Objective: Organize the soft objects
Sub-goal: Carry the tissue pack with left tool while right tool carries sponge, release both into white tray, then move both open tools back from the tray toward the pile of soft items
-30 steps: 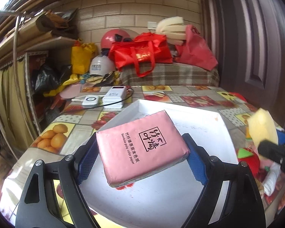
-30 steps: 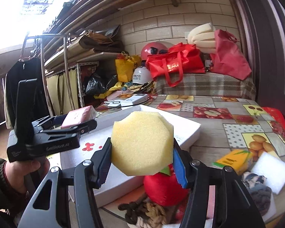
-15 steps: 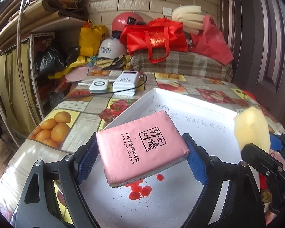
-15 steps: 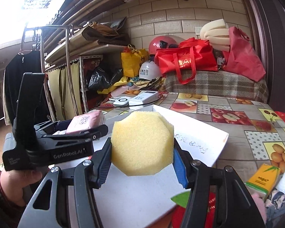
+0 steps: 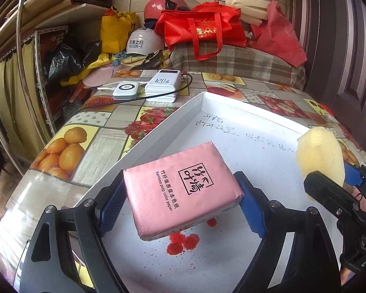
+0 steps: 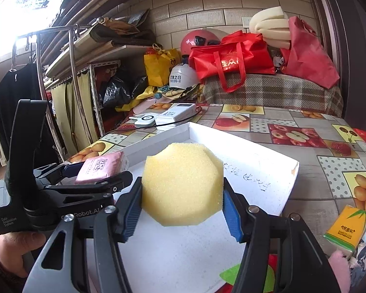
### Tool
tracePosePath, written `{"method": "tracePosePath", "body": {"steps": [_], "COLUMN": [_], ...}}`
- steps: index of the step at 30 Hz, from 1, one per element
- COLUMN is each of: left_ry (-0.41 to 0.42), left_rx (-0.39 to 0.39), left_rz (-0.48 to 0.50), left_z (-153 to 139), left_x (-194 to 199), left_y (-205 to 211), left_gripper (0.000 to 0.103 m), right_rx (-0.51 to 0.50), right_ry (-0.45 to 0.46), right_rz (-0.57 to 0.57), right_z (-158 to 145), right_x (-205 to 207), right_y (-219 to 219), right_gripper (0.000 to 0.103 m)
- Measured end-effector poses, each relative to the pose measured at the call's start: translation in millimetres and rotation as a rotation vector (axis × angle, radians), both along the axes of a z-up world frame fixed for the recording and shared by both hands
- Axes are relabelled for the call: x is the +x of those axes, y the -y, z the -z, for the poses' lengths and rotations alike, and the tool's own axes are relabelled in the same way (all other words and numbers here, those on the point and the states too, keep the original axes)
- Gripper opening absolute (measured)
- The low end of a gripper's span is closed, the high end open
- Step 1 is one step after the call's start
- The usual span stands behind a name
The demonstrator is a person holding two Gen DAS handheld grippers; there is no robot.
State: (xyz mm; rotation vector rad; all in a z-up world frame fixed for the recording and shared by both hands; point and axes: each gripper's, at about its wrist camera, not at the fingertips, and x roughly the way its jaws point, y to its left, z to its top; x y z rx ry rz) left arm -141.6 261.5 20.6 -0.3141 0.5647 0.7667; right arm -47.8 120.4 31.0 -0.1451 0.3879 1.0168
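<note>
over the white tray (image 5: 244, 249), left gripper (image 5: 180, 202) clamps a pink tissue pack (image 5: 180, 190); right gripper (image 6: 183, 195), jaws opening, brackets a yellow sponge (image 6: 183, 183); only the right view shows the tray's right edge.

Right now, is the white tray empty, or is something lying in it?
Empty, as far as it shows. The white tray holds only handwriting and red stains; the pink tissue pack and yellow sponge sit between gripper fingers above it.
</note>
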Motion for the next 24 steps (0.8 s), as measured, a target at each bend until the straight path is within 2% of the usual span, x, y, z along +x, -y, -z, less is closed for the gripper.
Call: {"method": "tracePosePath", "body": {"steps": [1, 2, 6, 7, 8, 9, 13, 18, 24], "left_ry": [-0.001, -0.002, 0.015, 0.018, 0.020, 0.024, 0.025, 0.039, 0.117], "left_rx": [0.001, 0.003, 0.025, 0.034, 0.042, 0.051, 0.074, 0.054, 0.015], "left_rz": [-0.001, -0.008, -0.039, -0.047, -0.053, -0.057, -0.072, -0.084, -0.111], "left_z": [0, 0, -4, -5, -5, -6, -8, -7, -8], "left_x": [0, -1, -5, -6, -7, -8, -10, -12, -28], "left_y": [0, 0, 2, 3, 3, 5, 6, 2, -5], "left_gripper": [0.086, 0.086, 0.090, 0.095, 0.102, 0.103, 0.103, 0.103, 0.103], "right_rx": [-0.007, -0.009, 0.002, 0.005, 0.007, 0.012, 0.027, 0.037, 0.053], "right_ry": [0.000, 0.000, 0.005, 0.006, 0.007, 0.010, 0.022, 0.034, 0.047], "right_rz": [0.008, 0.015, 0.025, 0.027, 0.028, 0.030, 0.035, 0.041, 0.044], "right_z": [0, 0, -1, -2, -2, -2, -3, -3, -4], "right_x": [0, 1, 1, 1, 1, 0, -1, -3, -4], "right_y": [-1, -1, 1, 2, 2, 4, 6, 6, 8], "right_gripper": [0.085, 0.088, 0.091, 0.103, 0.103, 0.103, 0.103, 0.103, 0.103]}}
